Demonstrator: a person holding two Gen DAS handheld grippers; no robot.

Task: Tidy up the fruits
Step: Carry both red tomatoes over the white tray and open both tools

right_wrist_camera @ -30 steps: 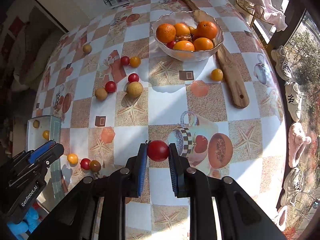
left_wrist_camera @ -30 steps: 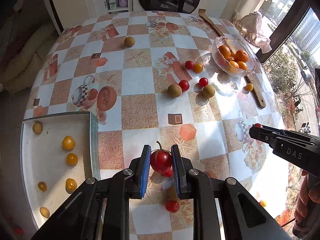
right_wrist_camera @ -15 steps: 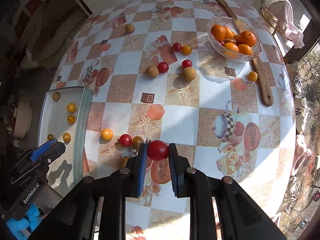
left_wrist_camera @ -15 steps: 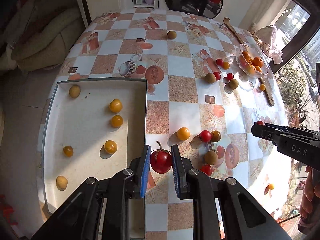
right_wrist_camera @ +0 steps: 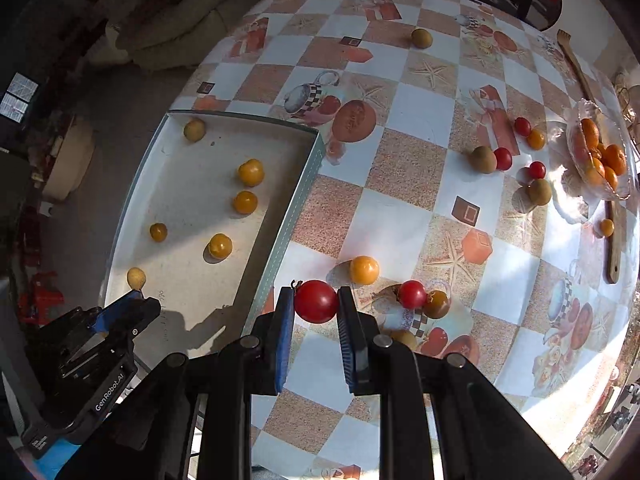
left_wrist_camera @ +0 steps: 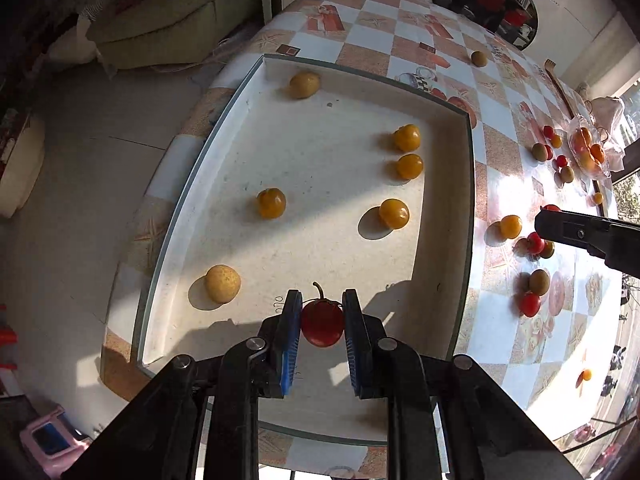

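left gripper has swung over the white tray, clamped on a red tomato; right gripper grips its own tomato. I'd lower before releasing so it won't roll

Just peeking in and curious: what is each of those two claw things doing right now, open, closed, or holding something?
Left gripper: closed on a red tomato over the white tray.
Right gripper: closed on another red tomato above the table.

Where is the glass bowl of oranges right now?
In the right wrist view, the glass bowl sits at the table's far right edge, beside the wooden spatula.
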